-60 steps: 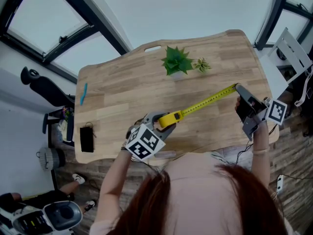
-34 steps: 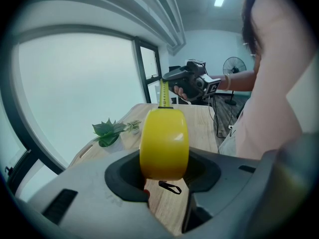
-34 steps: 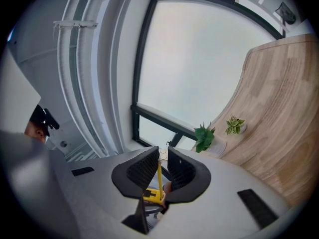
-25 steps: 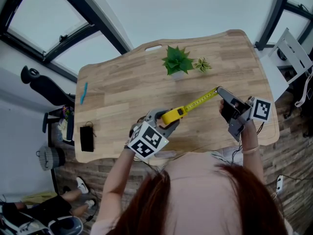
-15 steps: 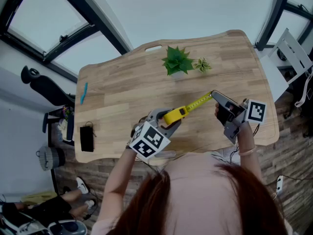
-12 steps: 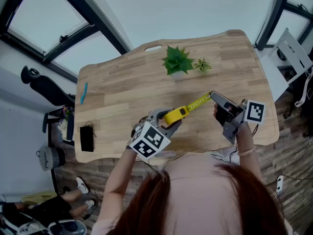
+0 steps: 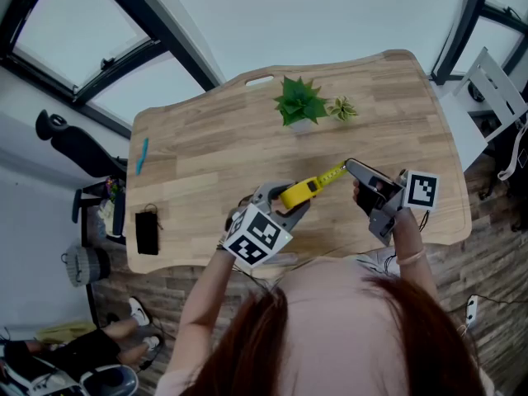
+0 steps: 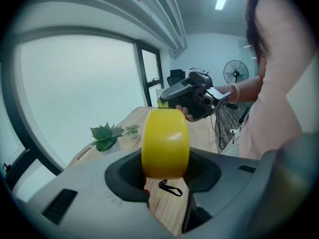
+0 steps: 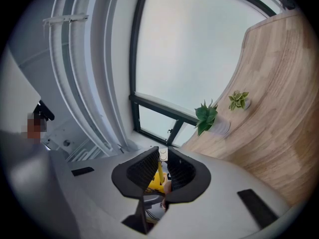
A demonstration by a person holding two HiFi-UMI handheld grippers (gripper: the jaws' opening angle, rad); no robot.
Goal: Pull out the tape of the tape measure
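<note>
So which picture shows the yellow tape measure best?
The head view: the whole tape measure shows, its case in the left gripper, its tape running to the right gripper. The left gripper view shows only the case up close; the right gripper view, a sliver of tape between its jaws.

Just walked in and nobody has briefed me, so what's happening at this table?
A person works a yellow tape measure over a wooden table, one hand-held tool in each hand. The left tool clamps the tape measure above the table. The right tool pinches the end of the tape, with only a short stretch out. That stretch was much longer a couple of seconds ago: the right tool has come in toward the left tool, so the tape is going back in, not out.
</note>
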